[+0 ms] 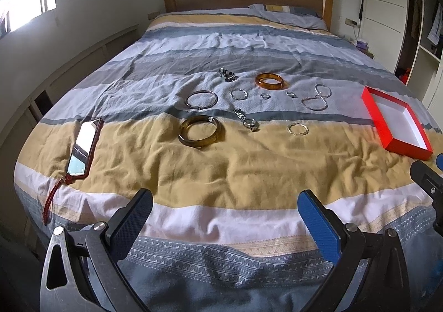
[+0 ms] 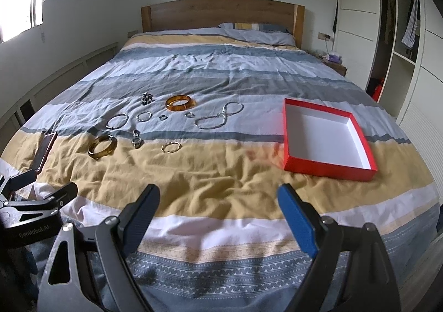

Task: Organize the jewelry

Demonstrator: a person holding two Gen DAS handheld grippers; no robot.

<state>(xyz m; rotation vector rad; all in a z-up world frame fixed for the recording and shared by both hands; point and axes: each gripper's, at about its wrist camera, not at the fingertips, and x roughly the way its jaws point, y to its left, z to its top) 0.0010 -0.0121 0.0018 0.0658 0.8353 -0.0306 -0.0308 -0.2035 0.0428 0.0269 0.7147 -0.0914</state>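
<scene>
Left wrist view: the left gripper (image 1: pixel 224 212) hangs released over the foot of a striped duvet (image 1: pixel 221 168), jaws spread wide and holding nothing. Jewelry lies scattered mid-bed, all left of the red box (image 1: pixel 398 143), which sits open and white-lined near the bed's right edge. Nearest the box is a looped silver chain (image 1: pixel 317 97); further left lie a twisted gold bangle (image 1: pixel 297 129), a wristwatch (image 1: pixel 249 122), an amber bangle (image 1: pixel 271 81), a thin silver bangle (image 1: pixel 201 99), a dark olive bangle (image 1: pixel 200 131) and a beaded cluster (image 1: pixel 228 75). Farthest from the box lies a phone (image 1: pixel 83 147) in a red case.

Right wrist view: the right gripper (image 2: pixel 218 209) is likewise released, jaws wide apart and empty, above the duvet's white band. The red box (image 2: pixel 329 171) lies just ahead and right of it, nothing inside. The silver chain (image 2: pixel 218 117) is the closest piece to the box; the amber bangle (image 2: pixel 180 103), gold bangle (image 2: pixel 171 147), wristwatch (image 2: pixel 137 140) and olive bangle (image 2: pixel 102 147) lie well left of it. The left gripper's body shows at the left edge.
</scene>
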